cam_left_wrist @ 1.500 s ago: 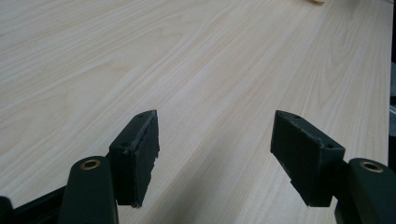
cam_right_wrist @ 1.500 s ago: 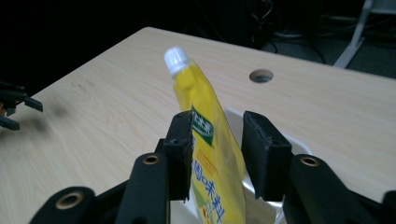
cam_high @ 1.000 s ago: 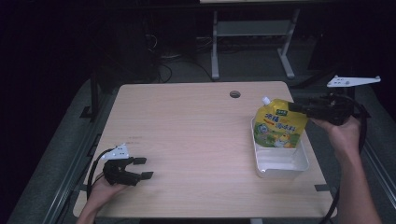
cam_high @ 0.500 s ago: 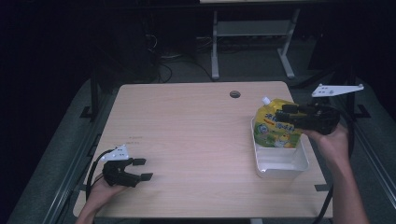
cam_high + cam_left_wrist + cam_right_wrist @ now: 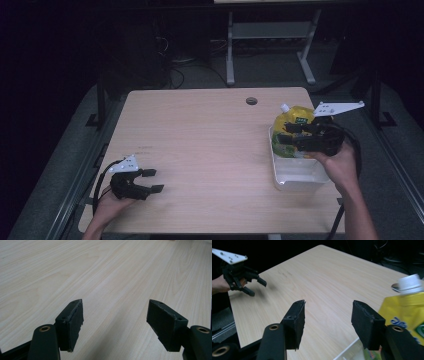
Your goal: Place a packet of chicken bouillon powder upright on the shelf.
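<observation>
Black jaws of our right gripper (image 5: 285,138) now stand wide and empty, moved in beside the yellow pouch (image 5: 292,125) standing in the clear tray (image 5: 300,177); left gripper (image 5: 150,181) rests open, so grasping comes next.

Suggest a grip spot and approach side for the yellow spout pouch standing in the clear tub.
Probably the neck just under the white cap of the yellow pouch. It stands upright at the far end of the clear tub, so only its upper part clears the tub wall. Bring the right gripper, jaws open beside it, in from above across the flat faces.
</observation>
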`<state>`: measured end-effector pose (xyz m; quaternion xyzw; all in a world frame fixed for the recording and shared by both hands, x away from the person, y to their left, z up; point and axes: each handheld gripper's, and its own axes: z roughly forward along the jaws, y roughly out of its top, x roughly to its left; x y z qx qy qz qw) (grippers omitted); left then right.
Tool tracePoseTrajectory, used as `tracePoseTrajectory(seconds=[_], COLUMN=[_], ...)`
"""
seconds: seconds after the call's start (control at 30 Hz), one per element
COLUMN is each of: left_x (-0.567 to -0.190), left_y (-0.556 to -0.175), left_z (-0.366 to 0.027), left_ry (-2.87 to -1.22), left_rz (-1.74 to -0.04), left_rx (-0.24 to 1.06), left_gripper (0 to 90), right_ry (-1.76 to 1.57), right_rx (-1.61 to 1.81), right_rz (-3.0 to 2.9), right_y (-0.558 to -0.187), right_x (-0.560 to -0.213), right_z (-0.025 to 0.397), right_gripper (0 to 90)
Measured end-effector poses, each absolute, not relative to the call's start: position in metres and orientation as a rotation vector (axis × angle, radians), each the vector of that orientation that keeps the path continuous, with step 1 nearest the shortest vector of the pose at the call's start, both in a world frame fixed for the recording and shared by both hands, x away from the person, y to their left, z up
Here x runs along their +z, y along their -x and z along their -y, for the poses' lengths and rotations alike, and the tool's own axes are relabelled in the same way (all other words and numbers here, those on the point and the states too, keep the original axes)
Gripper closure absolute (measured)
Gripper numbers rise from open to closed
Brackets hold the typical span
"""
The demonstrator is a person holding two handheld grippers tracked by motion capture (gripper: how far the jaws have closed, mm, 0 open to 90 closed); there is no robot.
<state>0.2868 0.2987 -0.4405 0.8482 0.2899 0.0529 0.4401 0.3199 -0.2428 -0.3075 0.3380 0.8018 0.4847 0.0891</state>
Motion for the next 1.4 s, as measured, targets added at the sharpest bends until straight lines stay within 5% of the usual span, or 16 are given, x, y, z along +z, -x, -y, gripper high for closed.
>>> tracePoseTrajectory(seconds=[1.4], left_x=[-0.438], left_y=[-0.285], left_z=[-0.305], left_ry=[-2.087], left_rz=[-0.726], left_rx=[0.144], left_gripper=[29.1], right_ry=[-0.910], right_rx=[1.443], right_rz=[-2.538], right_y=[-0.306], right_x=[-0.348], right_z=[0.164], right_gripper=[36.5])
